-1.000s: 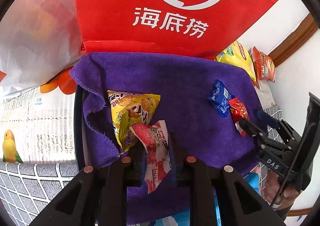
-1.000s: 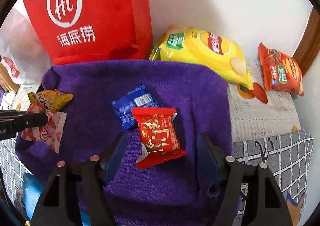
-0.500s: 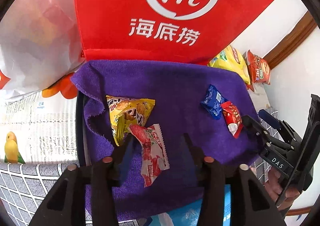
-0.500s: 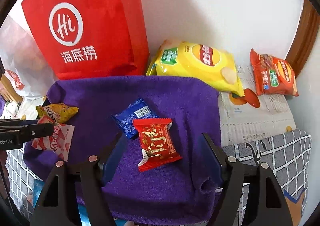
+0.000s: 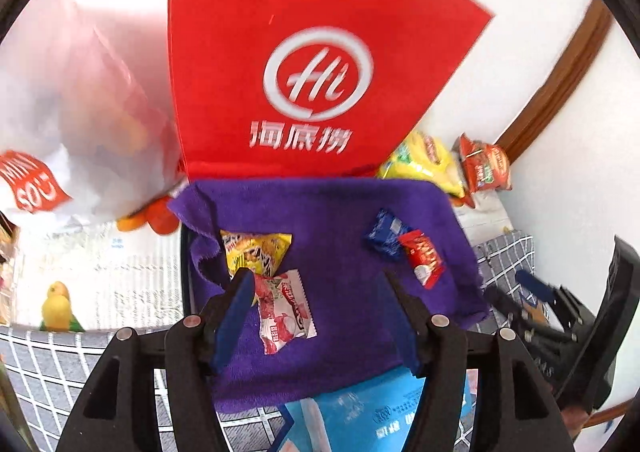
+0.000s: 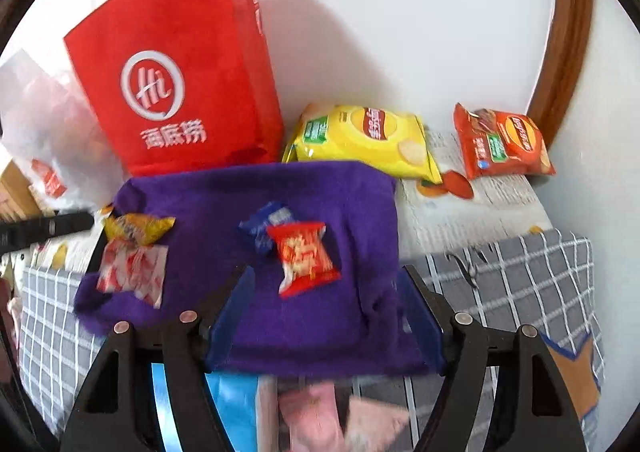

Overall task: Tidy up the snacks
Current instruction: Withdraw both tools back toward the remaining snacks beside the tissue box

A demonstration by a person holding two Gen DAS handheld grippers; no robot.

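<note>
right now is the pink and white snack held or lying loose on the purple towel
Loose. The pink and white snack lies flat on the purple towel; the left gripper, jaws just opening, stands open clear of it.

Four small snack packets lie flat on a purple towel (image 6: 344, 187). A yellow packet (image 5: 256, 252) lies near the towel's left edge. A white and red packet (image 5: 285, 310) lies just in front of it and covers its corner. Near the right edge, a blue packet (image 6: 267, 226) lies partly under a red packet (image 6: 306, 256).
</note>
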